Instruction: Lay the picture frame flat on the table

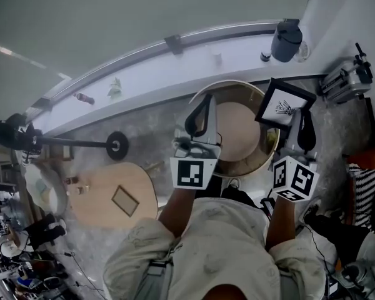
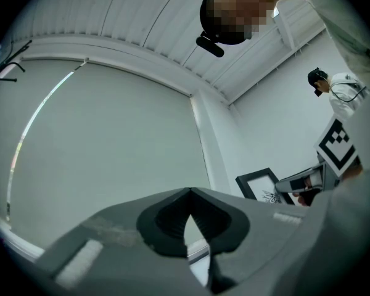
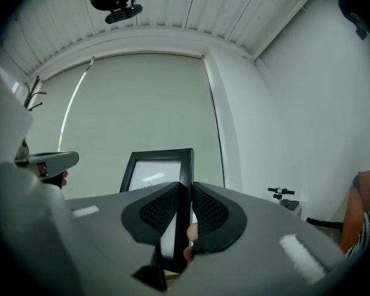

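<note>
One side rail is all I have: my right gripper (image 3: 185,190) is clamped on the right-hand edge of the black rectangular picture frame (image 3: 157,168) with a white print inside, a pad pressed on each face. The frame stands roughly upright in the grip. In the head view it sits over the far right rim of the round table with a pale wooden top (image 1: 237,136); I cannot tell whether its lower edge touches the top. My left gripper (image 2: 190,193) has its jaws closed tip to tip with nothing between them, and it is over the table's left side, apart from the frame. Risk 1: with an off-centre hold on a thin rail, the frame's weight may swing it about the pads as I tip it over, so it slaps down or slips out. Risk 2: the black prop leg (image 3: 149,270) at the frame's foot could land first and keep it from lying flat. Risk 3: set down this near the rim, part of the frame may overhang and tip off. The shut left jaws cannot steady it unless I open them.
</note>
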`<action>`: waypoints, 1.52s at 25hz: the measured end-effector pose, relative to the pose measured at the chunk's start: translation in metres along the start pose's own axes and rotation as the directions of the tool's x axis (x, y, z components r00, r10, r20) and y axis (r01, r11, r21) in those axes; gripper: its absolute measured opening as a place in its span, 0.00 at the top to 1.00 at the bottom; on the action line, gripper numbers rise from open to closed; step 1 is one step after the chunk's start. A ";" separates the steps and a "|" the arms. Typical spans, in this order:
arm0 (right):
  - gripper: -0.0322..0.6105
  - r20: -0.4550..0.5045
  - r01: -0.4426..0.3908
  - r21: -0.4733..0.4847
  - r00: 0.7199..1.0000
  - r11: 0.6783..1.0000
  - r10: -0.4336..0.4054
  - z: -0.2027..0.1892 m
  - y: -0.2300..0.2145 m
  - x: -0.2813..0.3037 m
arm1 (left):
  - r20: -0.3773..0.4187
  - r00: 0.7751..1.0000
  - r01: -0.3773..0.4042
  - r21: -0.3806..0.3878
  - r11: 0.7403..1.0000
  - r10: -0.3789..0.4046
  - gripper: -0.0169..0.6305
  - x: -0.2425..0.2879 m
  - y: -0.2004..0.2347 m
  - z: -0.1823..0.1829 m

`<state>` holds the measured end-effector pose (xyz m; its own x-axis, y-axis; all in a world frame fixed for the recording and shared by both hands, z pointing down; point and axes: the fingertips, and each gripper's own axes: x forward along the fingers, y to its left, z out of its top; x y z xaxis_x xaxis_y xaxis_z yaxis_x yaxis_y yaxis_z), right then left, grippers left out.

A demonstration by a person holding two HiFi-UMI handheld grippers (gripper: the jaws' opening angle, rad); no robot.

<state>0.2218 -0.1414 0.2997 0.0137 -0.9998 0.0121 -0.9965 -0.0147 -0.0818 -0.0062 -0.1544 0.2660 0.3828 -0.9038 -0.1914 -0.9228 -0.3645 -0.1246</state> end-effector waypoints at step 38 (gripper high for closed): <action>0.84 -0.315 0.027 -0.014 0.948 1.000 -0.030 -0.168 0.089 0.159 | -0.113 0.992 0.054 -0.097 0.994 -0.065 0.97 0.095 0.117 -0.157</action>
<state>0.1214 -0.3002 0.4622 0.0173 -0.9444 0.3283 -0.9968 -0.0417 -0.0675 -0.0843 -0.3177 0.3858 0.4346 -0.8977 -0.0722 -0.9006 -0.4328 -0.0402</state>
